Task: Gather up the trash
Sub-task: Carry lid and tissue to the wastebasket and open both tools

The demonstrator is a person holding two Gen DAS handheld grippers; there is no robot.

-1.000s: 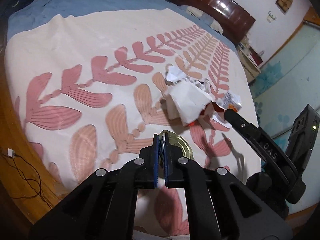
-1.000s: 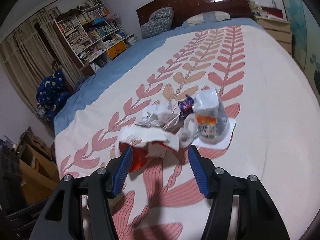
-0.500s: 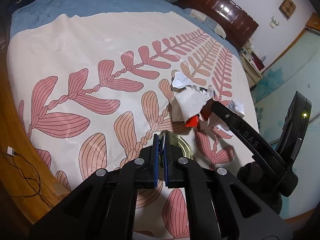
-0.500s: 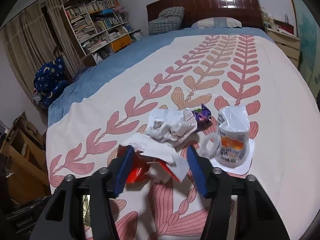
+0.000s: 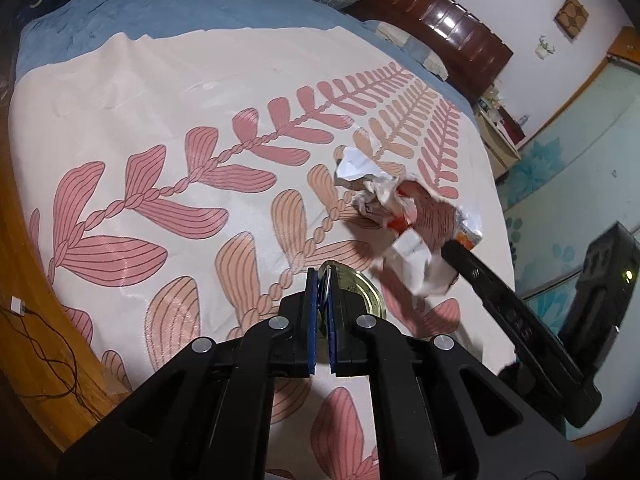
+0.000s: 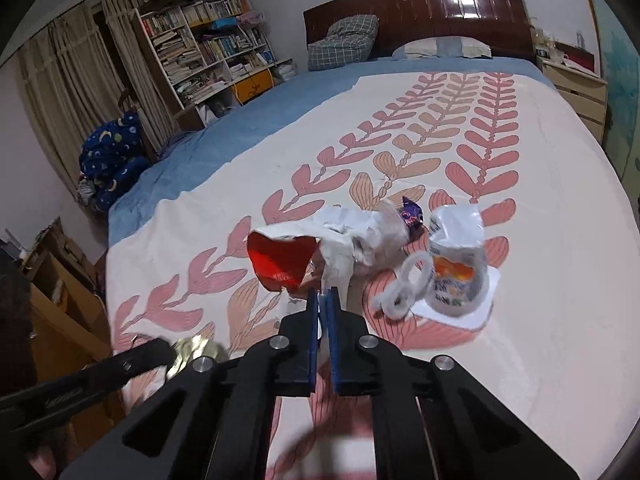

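Note:
My left gripper [image 5: 322,280] is shut on the pull ring of a gold can lid [image 5: 358,290] and holds it over the bedspread. My right gripper [image 6: 323,300] is shut on the edge of a red and white wrapper [image 6: 282,262], lifted off the bed; the wrapper also shows in the left wrist view [image 5: 408,236]. Crumpled white paper [image 6: 360,236], a purple candy wrapper [image 6: 412,213] and a white yogurt pouch [image 6: 456,276] lie just beyond it. The right gripper's arm [image 5: 508,312] shows at the right of the left wrist view.
The bed has a cream spread with pink leaf print [image 6: 540,200] over a blue sheet [image 6: 240,128]. A dark wooden headboard [image 6: 440,12], bookshelf [image 6: 200,48] and nightstand [image 6: 576,88] stand beyond. The wooden bed edge [image 5: 24,280] and floor cables are at left.
My right gripper has closed on the red and white wrapper and lifted it off the trash pile. My left gripper still holds the can lid, barely moved.

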